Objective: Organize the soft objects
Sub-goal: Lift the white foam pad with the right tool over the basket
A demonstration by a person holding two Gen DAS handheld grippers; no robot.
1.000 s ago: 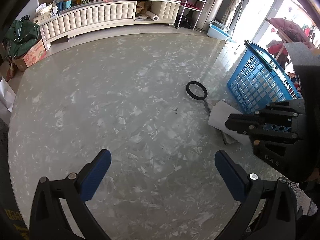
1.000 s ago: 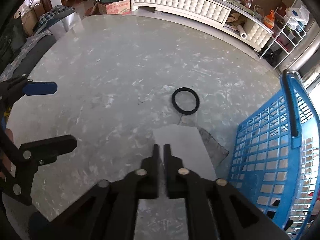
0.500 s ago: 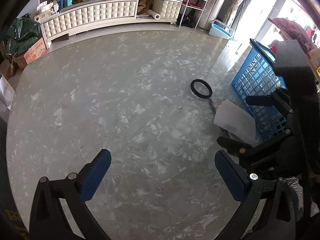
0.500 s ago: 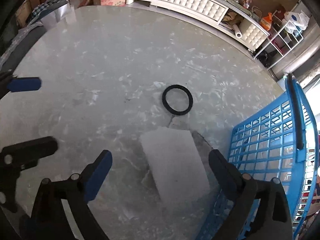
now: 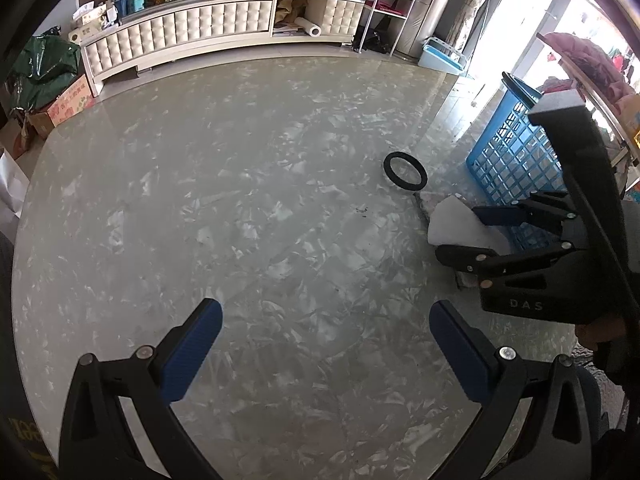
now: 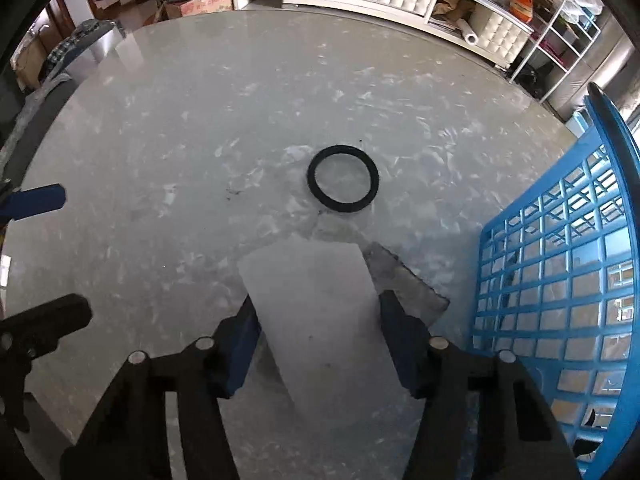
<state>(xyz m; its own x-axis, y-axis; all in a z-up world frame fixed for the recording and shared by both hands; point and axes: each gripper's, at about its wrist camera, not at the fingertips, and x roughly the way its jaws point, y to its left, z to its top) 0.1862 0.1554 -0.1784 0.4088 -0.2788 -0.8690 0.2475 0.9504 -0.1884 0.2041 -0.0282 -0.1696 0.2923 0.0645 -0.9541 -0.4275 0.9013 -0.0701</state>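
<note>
In the left wrist view the white foam block (image 5: 452,226) lies on the pale marbled table (image 5: 240,200) at the right, just in front of the blue lattice basket (image 5: 516,160). It is a flat, matt white slab with soft edges. Much of it is hidden by the right gripper (image 5: 464,234), whose blue-padded upper finger and black lower finger straddle it; a grey cloth (image 5: 420,204) under the block shows only as a sliver. The left gripper (image 5: 320,348) hovers wide apart over bare table in the near part of the scene, nothing between its blue pads. A black ring (image 5: 404,171) lies just beyond the block. A tufted cream cabinet (image 5: 180,36) lines the far side of the room.

In the right wrist view the foam block (image 6: 316,320) fills the near centre, slightly skewed, its near end cut off by the gripper body. The right gripper (image 6: 318,320) has the block between its fingers and its jaws are closing; both pads sit at the block's long sides, though whether they already press is hard to tell. The grey cloth (image 6: 404,280) pokes out to the right from beneath the block. The black ring (image 6: 343,185) lies farther off, apart from the block. The basket (image 6: 560,272) stands close on the right, its wall crowding the right finger. The left gripper's fingers (image 6: 36,200) show at the left edge.
</note>
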